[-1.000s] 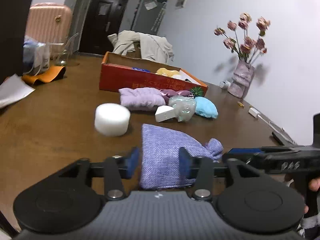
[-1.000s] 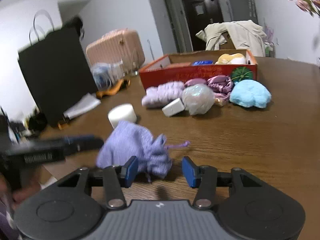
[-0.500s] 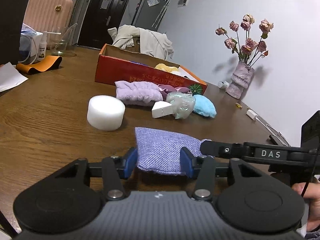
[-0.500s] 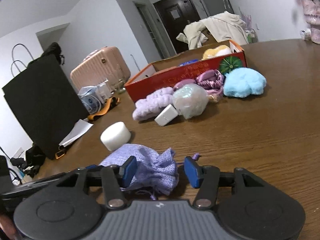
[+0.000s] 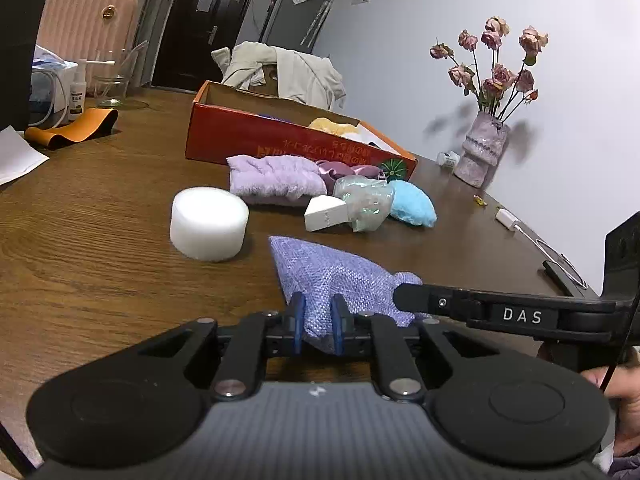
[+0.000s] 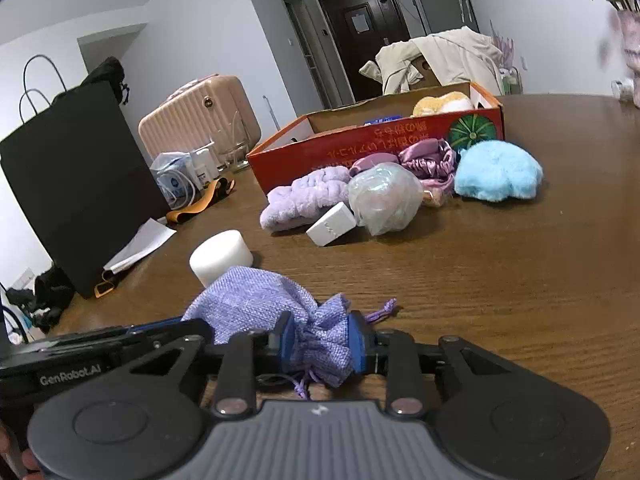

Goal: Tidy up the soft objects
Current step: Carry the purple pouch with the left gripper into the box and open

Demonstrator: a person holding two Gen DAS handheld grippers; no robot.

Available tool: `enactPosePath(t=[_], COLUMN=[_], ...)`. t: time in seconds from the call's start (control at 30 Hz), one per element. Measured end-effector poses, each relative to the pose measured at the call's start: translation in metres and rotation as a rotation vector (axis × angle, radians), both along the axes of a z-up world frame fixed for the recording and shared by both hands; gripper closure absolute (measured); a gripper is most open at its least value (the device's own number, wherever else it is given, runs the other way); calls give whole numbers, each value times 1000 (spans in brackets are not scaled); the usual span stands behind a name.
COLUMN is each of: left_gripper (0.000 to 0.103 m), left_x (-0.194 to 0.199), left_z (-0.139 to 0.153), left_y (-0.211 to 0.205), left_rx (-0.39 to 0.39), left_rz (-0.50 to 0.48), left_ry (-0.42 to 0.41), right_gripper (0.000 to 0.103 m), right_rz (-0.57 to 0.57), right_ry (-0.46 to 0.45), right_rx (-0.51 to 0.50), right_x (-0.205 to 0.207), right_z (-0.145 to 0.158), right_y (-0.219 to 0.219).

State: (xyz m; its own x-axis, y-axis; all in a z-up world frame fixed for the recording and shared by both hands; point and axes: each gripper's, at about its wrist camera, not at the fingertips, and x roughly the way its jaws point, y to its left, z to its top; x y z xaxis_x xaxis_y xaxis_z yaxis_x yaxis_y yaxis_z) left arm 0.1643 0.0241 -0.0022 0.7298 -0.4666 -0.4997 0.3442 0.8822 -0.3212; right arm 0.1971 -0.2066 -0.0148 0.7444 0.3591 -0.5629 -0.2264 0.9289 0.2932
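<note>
A lilac woven drawstring pouch (image 5: 332,276) lies on the brown table, also in the right wrist view (image 6: 256,304). My left gripper (image 5: 317,326) is shut on its bottom corner. My right gripper (image 6: 322,346) is shut on its gathered neck. Beyond it lie a white foam cylinder (image 5: 208,222), a fluffy purple cloth (image 5: 276,174), a white wedge sponge (image 5: 326,213), a clear crinkled ball (image 5: 366,202), pink satin fabric (image 6: 430,158) and a blue fluffy pad (image 5: 412,208). A red cardboard box (image 5: 280,140) behind them holds yellow and white soft items.
A vase of dried roses (image 5: 482,148) stands at the far right. A white adapter and cable (image 5: 516,222) lie near the right edge. An orange strap (image 5: 68,130), bottles and paper sit at the left. A black bag (image 6: 76,184) stands on the table.
Both grippers have closed on the pouch: the left on its bottom corner, the right on its neck. The pouch is bunched between them.
</note>
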Motion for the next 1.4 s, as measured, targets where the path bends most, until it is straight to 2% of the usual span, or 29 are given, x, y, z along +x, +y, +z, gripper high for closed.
enactPosePath(t=[0.2,0.23,0.53,0.83,0.97,1.13,1.27,1.4], left_gripper=[90,91,93,93,93,93,94,94], left_x=[2,3,31,54,82,111,148,184], left_z=[10,12,28,48,59,67,79,88], left_y=[1,1,4,6,12,15,15,18], left_rx=[-7,-10,-19,-48,-61,-68,-41,-45], left_rz=[-16,-19,-29,-32,4,31,57,79], left_ry=[-31,-40,-69,-127,-111,-140,-162,-173], right_gripper=[92,100,100,100,100,100,100,100], right_rz=[4,1,8,30,40,51,67,82], right_ry=[-33,-38,-41,-102,-139,-163,-185,-168], right_rx=[-22,-28,-29,-47,-44,-32,-51,-54], right_x=[3,5,31,63,84,117,153,194], right_z=[11,14,25,48,59,68,77,80], right_y=[0,0,0,2,2,6,13,20])
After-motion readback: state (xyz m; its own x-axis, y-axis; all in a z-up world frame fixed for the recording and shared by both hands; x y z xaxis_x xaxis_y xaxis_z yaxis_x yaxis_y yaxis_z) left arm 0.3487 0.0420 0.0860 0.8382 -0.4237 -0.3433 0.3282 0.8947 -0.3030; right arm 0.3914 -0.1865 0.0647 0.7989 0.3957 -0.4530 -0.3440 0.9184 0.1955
